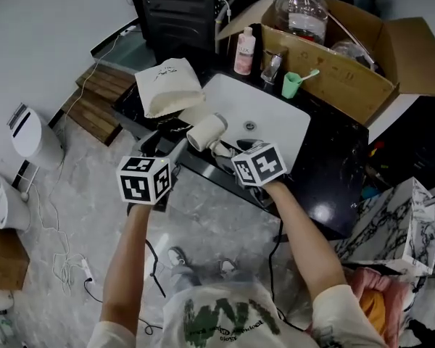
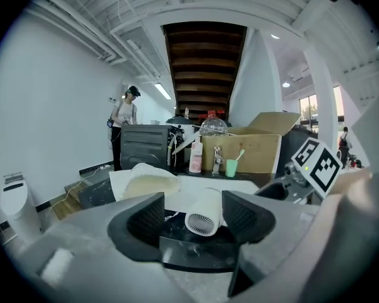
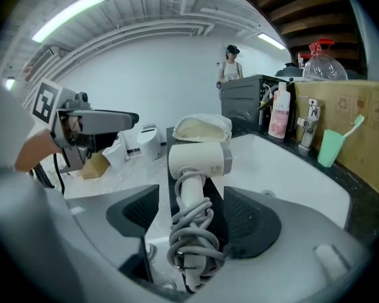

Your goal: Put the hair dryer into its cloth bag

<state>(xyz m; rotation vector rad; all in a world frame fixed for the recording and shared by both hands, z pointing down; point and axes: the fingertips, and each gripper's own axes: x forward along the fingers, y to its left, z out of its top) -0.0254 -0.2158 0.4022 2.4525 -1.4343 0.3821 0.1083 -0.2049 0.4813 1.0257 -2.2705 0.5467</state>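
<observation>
Step in hand: approach, no grasp yet.
- Hair dryer [image 1: 206,130]: lying centre frame on the counter edge beside the sink [image 1: 275,114].
- Left gripper [image 2: 196,210]: jaws apart, either side of the grille end.
- Right gripper [image 3: 189,216]: jaws apart around the cord-wrapped handle.
- Cloth bag [image 1: 167,85]: upper left of the dryer; mouth not discernible.

Next, by judgement: closing on the handle, then locating the bag's opening.

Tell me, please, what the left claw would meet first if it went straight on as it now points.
Most likely the white cylindrical hair dryer, whose vented end faces the open left claw; how far ahead it lies is unclear.
</observation>
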